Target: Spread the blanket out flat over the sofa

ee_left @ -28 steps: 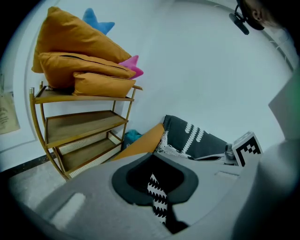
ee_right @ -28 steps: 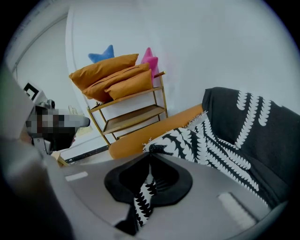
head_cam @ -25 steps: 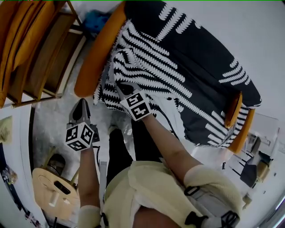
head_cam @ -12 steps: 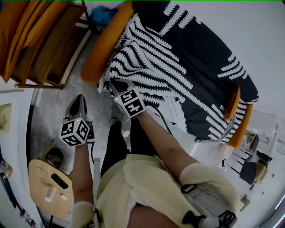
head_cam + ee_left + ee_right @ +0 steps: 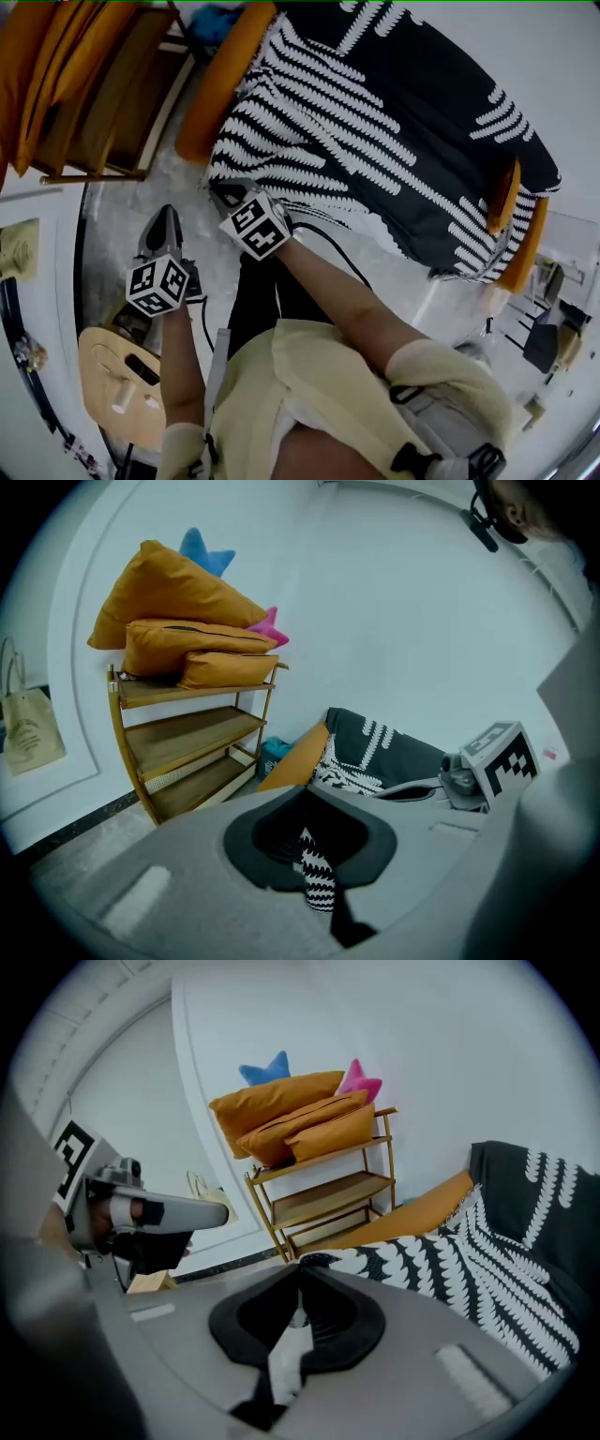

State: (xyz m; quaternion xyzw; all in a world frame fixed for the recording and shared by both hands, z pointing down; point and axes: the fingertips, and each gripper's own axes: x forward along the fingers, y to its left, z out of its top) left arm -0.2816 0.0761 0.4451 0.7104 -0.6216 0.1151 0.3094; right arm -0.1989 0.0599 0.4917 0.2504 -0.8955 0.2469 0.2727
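A black blanket [image 5: 375, 122] with white fern-like stripes lies over the orange sofa [image 5: 220, 89] and hangs over its front edge. My right gripper [image 5: 223, 194] is shut on the blanket's near left edge, and pale cloth shows between its jaws [image 5: 302, 1274]. My left gripper [image 5: 164, 217] hangs lower left over the floor. Its jaws [image 5: 305, 799] are closed on a strip of the same patterned cloth [image 5: 316, 874]. In the head view that strip's link to the blanket does not show.
A wooden shelf rack [image 5: 103, 103] stands left of the sofa with orange cushions [image 5: 178, 621] stacked on top. A round wooden stool [image 5: 117, 384] is beside my left leg. A second orange sofa arm [image 5: 525, 253] marks the far end.
My right gripper has drawn the blanket's edge away from the sofa toward me and leftward, and the striped part now lies flatter over the seat. My left gripper has hardly moved.
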